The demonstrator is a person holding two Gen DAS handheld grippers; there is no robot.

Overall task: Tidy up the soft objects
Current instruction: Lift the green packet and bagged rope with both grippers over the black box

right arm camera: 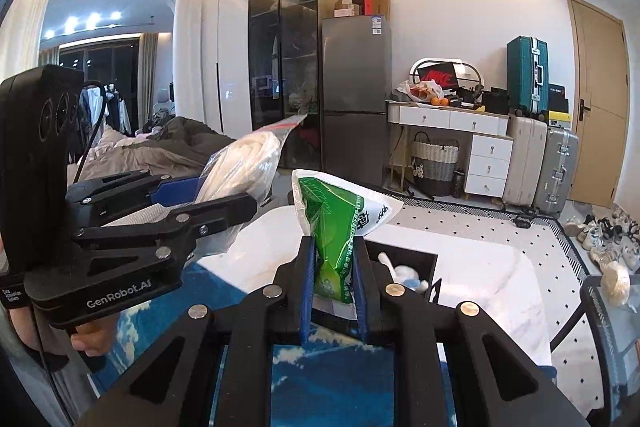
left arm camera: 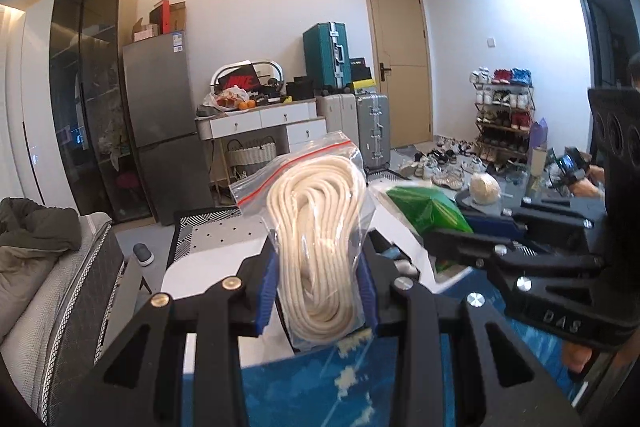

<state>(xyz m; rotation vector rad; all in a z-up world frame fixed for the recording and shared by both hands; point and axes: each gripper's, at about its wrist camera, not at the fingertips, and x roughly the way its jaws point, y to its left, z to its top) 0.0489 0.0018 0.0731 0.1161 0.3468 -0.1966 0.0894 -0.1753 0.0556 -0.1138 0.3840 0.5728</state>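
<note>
Clamped in my left gripper (left arm camera: 318,291) is a bagged rope coil (left arm camera: 320,227). My right gripper (right arm camera: 334,291) pinches a green packet (right arm camera: 334,227), both lifted clear, probably for sorting.

Left gripper (left arm camera: 318,291): matt black plastic arms, blue pads, brass-coloured and silvery metal fasteners; it clamps a clear glossy plastic zip bag (left arm camera: 316,187) holding cream twisted cord, matt and fibrous. Right gripper (right arm camera: 333,287): same matt black plastic, pinching a glossy, crinkled green-and-white plastic packet (right arm camera: 336,223). Refrigerator (right arm camera: 356,99): smooth brushed grey metal finish.
</note>
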